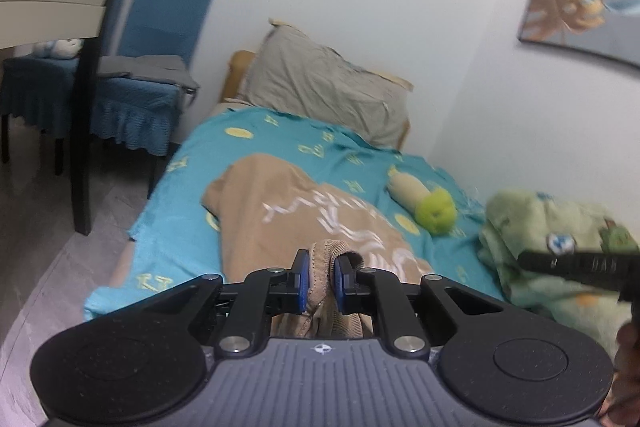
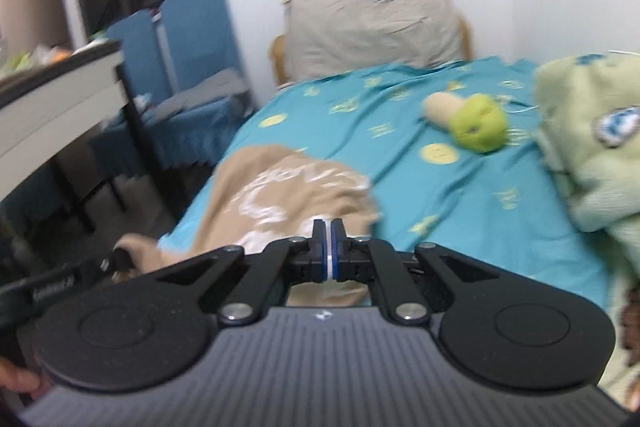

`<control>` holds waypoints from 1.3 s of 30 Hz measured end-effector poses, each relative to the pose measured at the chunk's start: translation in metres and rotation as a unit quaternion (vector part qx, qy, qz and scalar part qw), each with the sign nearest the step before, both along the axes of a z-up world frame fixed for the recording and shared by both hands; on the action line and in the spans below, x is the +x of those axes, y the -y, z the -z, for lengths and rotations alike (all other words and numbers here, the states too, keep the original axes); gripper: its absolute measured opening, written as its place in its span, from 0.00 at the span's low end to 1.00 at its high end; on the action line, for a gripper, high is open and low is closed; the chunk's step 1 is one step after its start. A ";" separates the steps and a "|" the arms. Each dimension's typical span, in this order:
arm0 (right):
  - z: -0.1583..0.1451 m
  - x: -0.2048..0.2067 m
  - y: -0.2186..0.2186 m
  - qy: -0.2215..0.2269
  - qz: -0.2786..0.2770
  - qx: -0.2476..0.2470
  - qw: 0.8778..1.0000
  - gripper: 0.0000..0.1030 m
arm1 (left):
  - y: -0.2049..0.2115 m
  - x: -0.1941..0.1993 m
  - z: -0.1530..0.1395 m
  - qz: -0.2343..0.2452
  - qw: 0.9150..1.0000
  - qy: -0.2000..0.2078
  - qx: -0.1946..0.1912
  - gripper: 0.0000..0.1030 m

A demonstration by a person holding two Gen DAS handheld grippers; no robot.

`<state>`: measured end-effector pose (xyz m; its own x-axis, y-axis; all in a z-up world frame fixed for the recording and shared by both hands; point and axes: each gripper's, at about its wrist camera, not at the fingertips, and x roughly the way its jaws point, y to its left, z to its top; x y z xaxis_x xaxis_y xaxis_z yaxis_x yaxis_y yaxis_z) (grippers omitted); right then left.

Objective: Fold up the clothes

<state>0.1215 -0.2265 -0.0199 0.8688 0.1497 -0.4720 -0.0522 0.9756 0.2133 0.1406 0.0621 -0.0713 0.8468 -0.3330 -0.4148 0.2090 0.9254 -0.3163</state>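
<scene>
A: Where is the garment?

B: The tan shirt [image 1: 304,223] with white lettering lies spread on the teal bedsheet [image 1: 360,151], near the bed's left edge. From the left wrist camera it runs from the fingertips out toward 11 o'clock, with one ribbed hem pulled back between the fingers.

A: So the left gripper has it?

B: Yes. The left gripper [image 1: 319,279] is pinching that ribbed edge; the blue pads [image 1: 303,281] press on a bunched fold of cloth that trails down under the tool.

A: And the other one?

B: The right gripper [image 2: 329,255] has its pads pressed together, with only a thin white sliver showing in the seam between them. Whether that is cloth I cannot tell. In its own view the shirt [image 2: 280,187] lies just ahead and off toward 10 o'clock, its near edge running under the fingers.

A: What else is on the bed?

B: A green plush toy [image 1: 434,213] with a beige body at about 1 o'clock from the left gripper, well apart from the shirt. A pale green blanket [image 1: 560,251] is heaped at 3 o'clock. A grey pillow [image 1: 324,87] leans at the head of the bed at 12 o'clock. Blue chairs [image 1: 160,39] stand off the bed at 10 o'clock.
</scene>
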 end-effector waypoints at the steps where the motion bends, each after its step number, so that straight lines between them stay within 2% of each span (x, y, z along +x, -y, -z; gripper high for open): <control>1: 0.002 0.000 0.008 -0.008 0.004 0.012 1.000 0.05 | 0.005 -0.002 0.002 0.007 1.000 -0.002 0.003 0.12; 4: 0.014 0.008 0.012 -0.039 -0.022 0.061 0.997 0.07 | 0.013 -0.006 0.005 0.020 1.000 -0.002 0.003 0.11; 6: 0.021 0.011 0.001 -0.049 -0.062 0.084 0.993 0.08 | 0.014 -0.010 0.003 0.021 1.000 0.005 -0.006 0.11; 8: 0.026 0.012 -0.018 -0.057 -0.112 0.086 0.988 0.09 | 0.011 -0.015 -0.002 0.019 0.999 0.016 -0.022 0.11; 9: 0.029 0.012 -0.029 -0.060 -0.132 0.082 0.986 0.17 | 0.009 -0.017 -0.005 0.016 0.999 0.021 -0.029 0.11; 10: 0.030 0.011 -0.038 -0.057 -0.141 0.072 0.986 0.41 | 0.008 -0.020 -0.008 0.015 0.999 0.027 -0.033 0.11; 11: 0.031 0.010 -0.047 -0.054 -0.149 0.061 0.985 0.55 | 0.008 -0.022 -0.011 0.015 0.999 0.031 -0.036 0.11; 12: 0.033 0.009 -0.056 -0.052 -0.156 0.052 0.985 0.78 | 0.008 -0.024 -0.013 0.015 0.999 0.035 -0.038 0.11; 13: 0.034 0.009 -0.061 -0.049 -0.157 0.044 0.985 0.83 | 0.009 -0.026 -0.015 0.017 0.998 0.039 -0.039 0.11; 16: 0.038 0.010 -0.077 -0.042 -0.158 0.021 0.986 0.82 | 0.012 -0.028 -0.019 0.020 0.998 0.048 -0.033 0.11; 20: 0.042 0.013 -0.076 -0.030 -0.089 -0.007 0.996 0.82 | 0.011 -0.028 -0.020 0.007 0.998 0.057 -0.036 0.10; 21: 0.044 0.014 -0.072 -0.035 -0.068 -0.004 0.997 0.82 | 0.008 -0.028 -0.020 0.000 0.998 0.059 -0.038 0.10; 23: 0.047 0.019 -0.056 -0.049 -0.035 0.032 0.998 0.82 | 0.004 -0.028 -0.022 -0.011 0.997 0.063 -0.044 0.10; 27: 0.053 0.023 -0.021 -0.073 0.018 0.103 0.992 0.82 | 0.000 -0.031 -0.026 -0.005 0.996 0.069 -0.061 0.10; 30: 0.057 0.021 -0.018 -0.072 0.064 0.075 0.993 0.82 | 0.006 -0.036 -0.028 0.015 0.995 0.078 -0.057 0.10; 32: 0.055 0.019 -0.020 -0.058 0.070 0.053 0.994 0.83 | 0.009 -0.041 -0.031 0.027 0.994 0.093 -0.059 0.10; 34: 0.058 0.025 -0.028 -0.060 0.045 0.040 0.996 0.82 | 0.010 -0.046 -0.034 0.029 0.992 0.109 -0.064 0.09; 37: 0.072 0.038 -0.035 -0.092 0.026 0.025 0.995 0.82 | 0.007 -0.051 -0.036 0.019 0.990 0.119 -0.072 0.09; 38: 0.074 0.041 -0.036 -0.098 0.026 0.021 0.995 0.82 | 0.006 -0.053 -0.037 0.015 0.990 0.121 -0.075 0.09; 39: 0.070 0.038 -0.030 -0.085 0.049 0.023 0.995 0.82 | 0.005 -0.054 -0.038 0.013 0.989 0.124 -0.078 0.09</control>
